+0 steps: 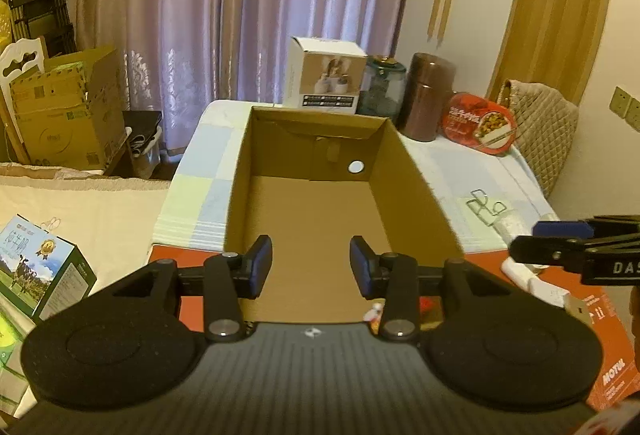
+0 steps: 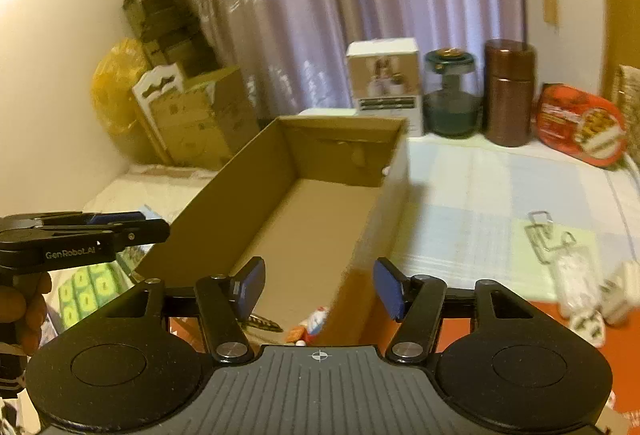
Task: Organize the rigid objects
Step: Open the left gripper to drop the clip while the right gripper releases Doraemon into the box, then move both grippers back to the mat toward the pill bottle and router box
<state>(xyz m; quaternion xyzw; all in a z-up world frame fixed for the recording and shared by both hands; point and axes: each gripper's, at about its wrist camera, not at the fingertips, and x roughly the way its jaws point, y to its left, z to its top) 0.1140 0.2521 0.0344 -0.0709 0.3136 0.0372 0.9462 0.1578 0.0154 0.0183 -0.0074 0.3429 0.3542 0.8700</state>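
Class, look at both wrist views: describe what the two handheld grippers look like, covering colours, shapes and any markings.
Both are matt black. The left gripper has two blue-padded fingers on hinged black links with silver pivot screws, round black discs either side, and a ribbed grey body with a small crosshair mark. The right gripper matches it. Seen side-on, white lettering runs along each one's body.

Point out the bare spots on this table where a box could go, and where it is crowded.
Free: the checked cloth between the cardboard box and the wire clips; also the box's own floor, bare but for a small toy at its near end. Crowded: the back row of white carton, glass jar, copper canister and red tin, and the near right corner with white plugs.
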